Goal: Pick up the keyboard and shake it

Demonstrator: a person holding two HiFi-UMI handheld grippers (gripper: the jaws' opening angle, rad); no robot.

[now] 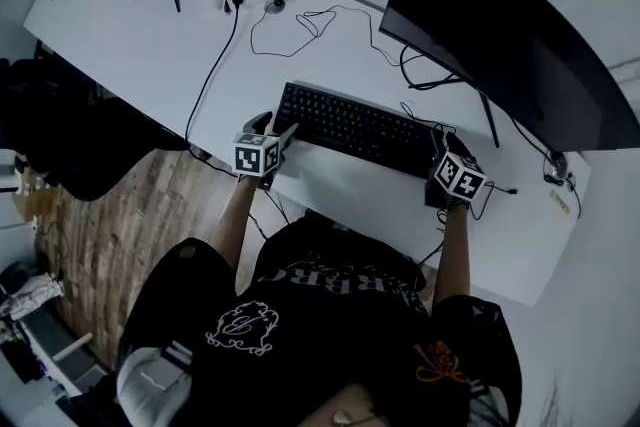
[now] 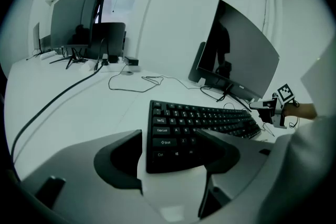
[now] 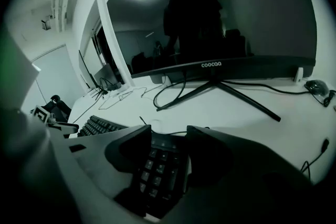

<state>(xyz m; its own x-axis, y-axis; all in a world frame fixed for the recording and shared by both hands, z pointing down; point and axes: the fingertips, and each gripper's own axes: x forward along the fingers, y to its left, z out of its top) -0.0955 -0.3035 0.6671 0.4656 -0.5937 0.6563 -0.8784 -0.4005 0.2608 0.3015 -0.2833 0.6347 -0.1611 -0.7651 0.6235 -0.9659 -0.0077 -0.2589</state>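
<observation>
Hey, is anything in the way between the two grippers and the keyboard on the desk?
Nothing visible is. The near left corner of the keyboard already shows between the open jaws of the left gripper, and its number-pad end lies between the open jaws of the right gripper. Only bare desk lies around both ends.

Dim, cool bluish light; both gripper views bulge fisheye with black corners; a ceiling strip reflects in the monitor; the keyboard end lies shadowed

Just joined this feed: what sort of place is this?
Probably an office or computer lab: a long white desk carrying a black keyboard, a large curved monitor and a second monitor further along.
</observation>
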